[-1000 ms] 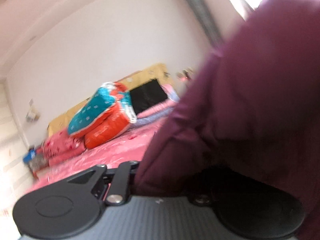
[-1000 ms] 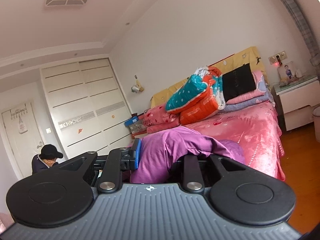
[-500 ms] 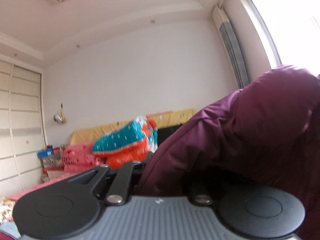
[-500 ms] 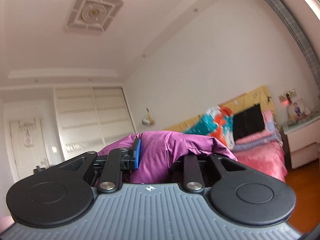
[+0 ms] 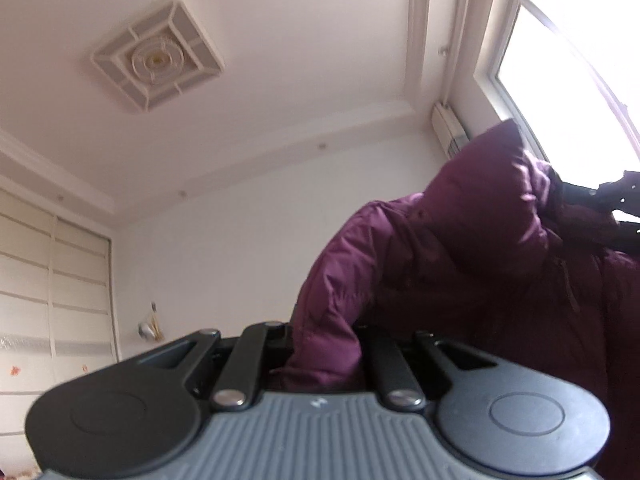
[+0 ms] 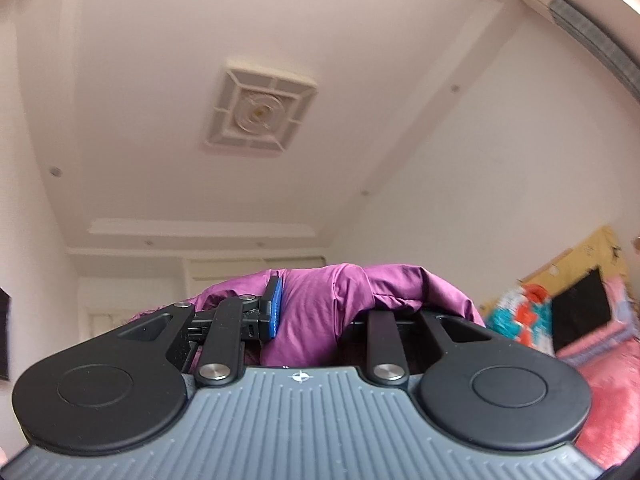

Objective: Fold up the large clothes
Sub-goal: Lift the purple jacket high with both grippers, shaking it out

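Observation:
A large purple padded jacket (image 5: 480,248) hangs in the air between my two grippers. In the left wrist view my left gripper (image 5: 324,344) is shut on a fold of it, and the cloth bulges up to the right against the window. The fingertips are buried in the fabric. A black piece (image 5: 616,204) at the right edge touches the jacket's far end; I cannot tell what it is. In the right wrist view my right gripper (image 6: 312,316) is shut on a thick bunch of the jacket (image 6: 400,284), with one blue pad (image 6: 274,308) showing. Both grippers point upward.
A square ceiling lamp (image 6: 260,114) fills the upper view. A bed with a pink cover (image 6: 608,400) and stacked bright pillows (image 6: 516,312) lies at the lower right. White wardrobe doors (image 5: 48,292) stand on the left, a bright window (image 5: 560,80) on the right.
Both grippers have risen and tilted up with the jacket held in them. The bed has dropped out of the left view and the ceiling has come into both.

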{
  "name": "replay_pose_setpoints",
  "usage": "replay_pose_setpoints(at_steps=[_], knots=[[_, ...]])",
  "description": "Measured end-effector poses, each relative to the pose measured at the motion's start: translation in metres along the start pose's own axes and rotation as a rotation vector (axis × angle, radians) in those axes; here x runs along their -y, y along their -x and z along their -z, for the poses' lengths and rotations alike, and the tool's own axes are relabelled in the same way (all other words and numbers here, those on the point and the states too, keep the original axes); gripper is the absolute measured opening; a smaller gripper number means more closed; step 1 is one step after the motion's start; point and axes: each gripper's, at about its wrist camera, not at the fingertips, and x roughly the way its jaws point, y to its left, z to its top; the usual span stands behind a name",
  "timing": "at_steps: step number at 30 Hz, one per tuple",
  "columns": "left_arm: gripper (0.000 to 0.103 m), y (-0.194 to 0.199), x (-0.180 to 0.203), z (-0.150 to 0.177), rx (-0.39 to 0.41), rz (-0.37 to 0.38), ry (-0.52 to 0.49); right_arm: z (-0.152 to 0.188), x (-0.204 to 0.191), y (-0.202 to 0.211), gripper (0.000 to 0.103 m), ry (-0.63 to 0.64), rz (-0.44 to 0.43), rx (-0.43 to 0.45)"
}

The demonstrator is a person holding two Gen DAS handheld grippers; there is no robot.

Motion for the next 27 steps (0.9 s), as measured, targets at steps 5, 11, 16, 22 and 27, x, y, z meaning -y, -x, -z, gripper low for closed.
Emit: replay_pose_setpoints(at_steps=[5,11,16,22,27], knots=[[0.008,-0.008,-0.009,-0.013,0.050,-0.029,-0.025,-0.028,-0.021,-0.023,0.030,0.020,-0.080,0.053],[0.008,-0.023,-0.018,-0.005,-0.010,-0.075,-0.053,-0.045,-0.016,-0.075,0.030,0.039,-0.109,0.042],[0.008,-0.083,-0.032,0.069,-0.171,-0.123,-0.037,-0.014,0.026,-0.146,0.030,-0.001,-0.051,-0.120],[0.009,-0.144,-0.047,0.167,-0.285,-0.186,-0.001,0.056,0.090,-0.209,0.030,-0.041,0.049,-0.311],[0.009,-0.189,-0.056,0.247,-0.410,-0.207,0.026,0.120,0.124,-0.242,0.030,-0.035,0.129,-0.441]])
